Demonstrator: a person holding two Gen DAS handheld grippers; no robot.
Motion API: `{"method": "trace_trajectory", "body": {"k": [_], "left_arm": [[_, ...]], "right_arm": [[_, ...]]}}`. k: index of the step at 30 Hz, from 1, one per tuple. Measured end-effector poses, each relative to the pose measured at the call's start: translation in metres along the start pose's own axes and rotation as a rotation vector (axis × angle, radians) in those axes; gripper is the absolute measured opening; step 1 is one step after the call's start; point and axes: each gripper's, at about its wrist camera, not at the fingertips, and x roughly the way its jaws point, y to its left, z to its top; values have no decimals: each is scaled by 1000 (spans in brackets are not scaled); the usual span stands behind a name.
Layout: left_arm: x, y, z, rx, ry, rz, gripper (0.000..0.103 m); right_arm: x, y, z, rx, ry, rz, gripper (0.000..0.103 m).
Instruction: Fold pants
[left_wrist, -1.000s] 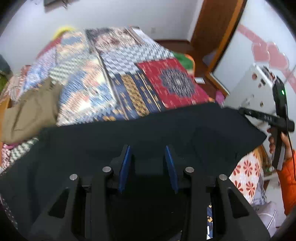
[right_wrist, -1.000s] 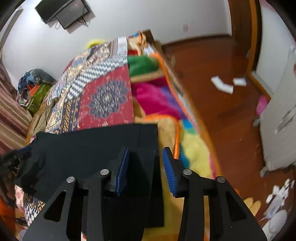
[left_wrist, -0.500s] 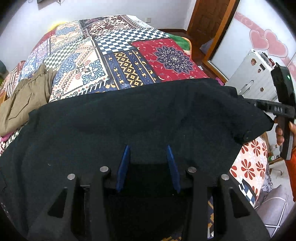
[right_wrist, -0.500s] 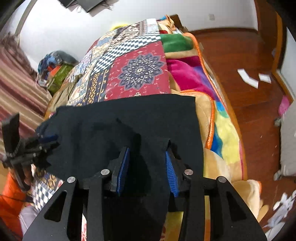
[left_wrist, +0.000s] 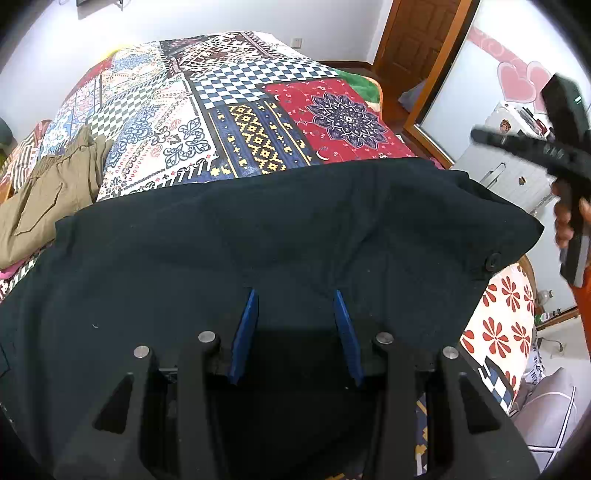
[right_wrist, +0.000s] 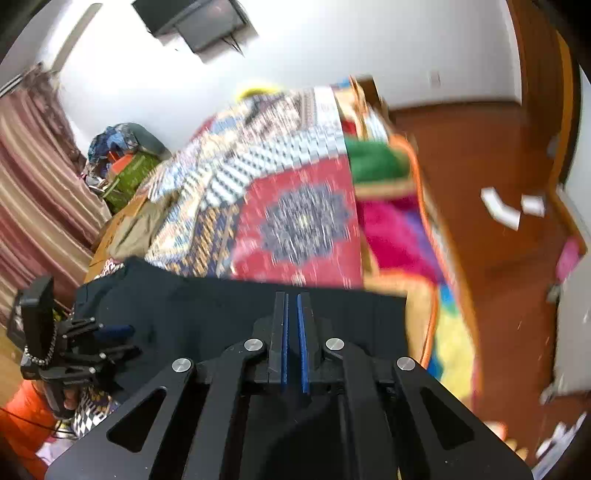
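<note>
The black pants (left_wrist: 295, 229) lie spread across the near end of the bed; a button shows at their right edge. My left gripper (left_wrist: 294, 295) is open, its blue pads apart just above the cloth. In the right wrist view the pants (right_wrist: 221, 310) lie under my right gripper (right_wrist: 292, 299), whose blue pads stand almost together with nothing visibly between them. The right gripper also shows in the left wrist view (left_wrist: 532, 147), raised clear of the pants at the right. The left gripper appears in the right wrist view (right_wrist: 107, 339) at the pants' far end.
A patchwork quilt (left_wrist: 236, 110) covers the bed. Khaki pants (left_wrist: 48, 192) lie at the bed's left edge. A wooden door (left_wrist: 417, 37) and a white cabinet (left_wrist: 509, 170) stand to the right. Paper scraps (right_wrist: 502, 206) lie on the wooden floor.
My right gripper let go of the pants, closed its pads and lifted away. The pants settled onto the bed. My left gripper stays open over them.
</note>
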Motion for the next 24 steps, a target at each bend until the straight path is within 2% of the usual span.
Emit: {"method": "trace_trajectory", "body": {"k": [4,7,10,13,14,15,19,24], "left_arm": [[-3,0,2,-6,3,2,43],[-11,0,3,-16,1,-13,43],[-23,-4,6,-22,-9,-32,43],[-33,-16,4,4,-15,-33,43],[-36,-20,3,13,-14,-35,44],[-38,-24,1,22,-11,-37,49],[-40,-41,-11,52,3,-25,69],[-27,-45,-22,44,45,12,69]], "right_arm": [[-11,3,14,-26,-15,-42,5],[-17,-8,6,31,13,-43,9],[-30,-15,-16,68,33,-79,18],[-45,-15,-37,91,37,-98,31],[-51,-14,-46,97,36,-108,38],[-57,-12,-55,100,38,-116,46],[-71,-10,-81,111,46,-131,64],[-66,-6,-105,148,81,-101,67]]}}
